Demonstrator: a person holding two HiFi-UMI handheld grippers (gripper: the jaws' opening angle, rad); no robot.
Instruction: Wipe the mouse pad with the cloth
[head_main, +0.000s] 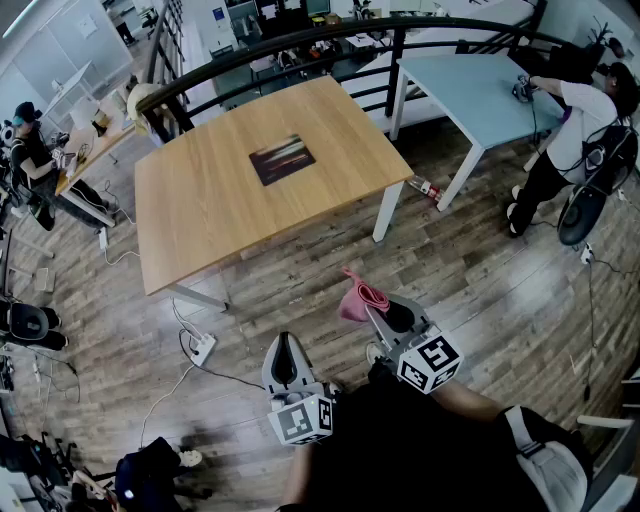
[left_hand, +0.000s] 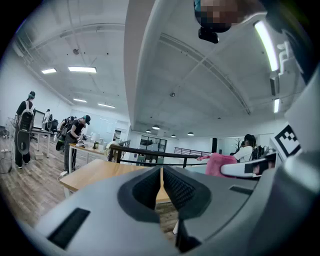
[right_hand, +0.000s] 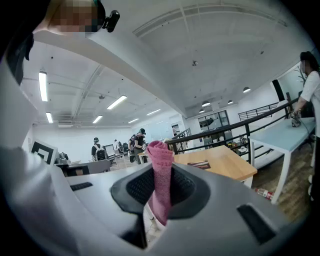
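Right gripper (head_main: 372, 308) round cloth (right_hand: 161, 172), probable mouse pad (head_main: 281, 160) beyond

The head view looks steeply down on the left gripper (head_main: 285, 348) and right gripper (head_main: 372, 308), close below. Each gripper view looks forward along its own jaws; all three share the wooden table (head_main: 220, 200) ahead of the grippers.

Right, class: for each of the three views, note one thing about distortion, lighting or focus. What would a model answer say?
Head view: the fisheye lens bows the table edges, the light is even, and the mouse pad shows no glare. Left gripper view: the corners are black with vignette and the ceiling lights are blown out. Right gripper view: the cloth is crisp and evenly lit, while the edges bend and darken.
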